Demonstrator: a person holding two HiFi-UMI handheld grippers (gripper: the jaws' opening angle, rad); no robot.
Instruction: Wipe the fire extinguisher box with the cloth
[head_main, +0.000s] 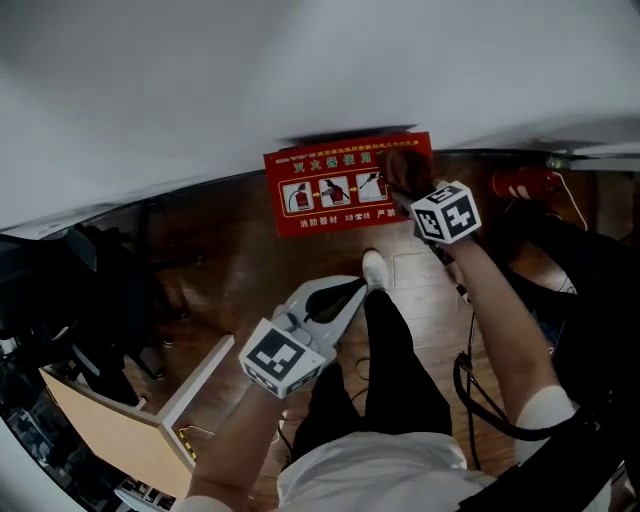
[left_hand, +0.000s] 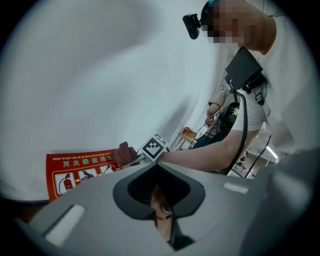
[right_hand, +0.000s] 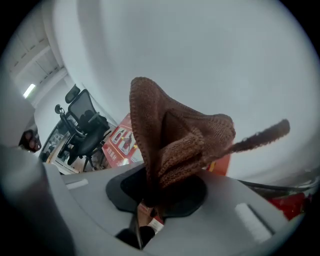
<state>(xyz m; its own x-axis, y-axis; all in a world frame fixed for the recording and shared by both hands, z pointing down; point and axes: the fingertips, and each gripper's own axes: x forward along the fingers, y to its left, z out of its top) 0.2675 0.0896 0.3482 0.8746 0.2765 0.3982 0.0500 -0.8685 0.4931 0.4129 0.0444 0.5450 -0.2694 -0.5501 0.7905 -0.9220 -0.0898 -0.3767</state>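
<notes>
Office, black swivel chair (right_hand: 82, 125), wooden floor (head_main: 240, 262), plain white wall (head_main: 300, 70)

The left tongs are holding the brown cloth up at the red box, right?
Not quite: it is the right tongs that hold the brown cloth up at the red box. The right gripper view shows the cloth clamped between them.

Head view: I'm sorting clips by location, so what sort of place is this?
Probably an office: a black swivel chair, a wood-plank floor, and a red fire-extinguisher instruction sign low on a white wall.
</notes>
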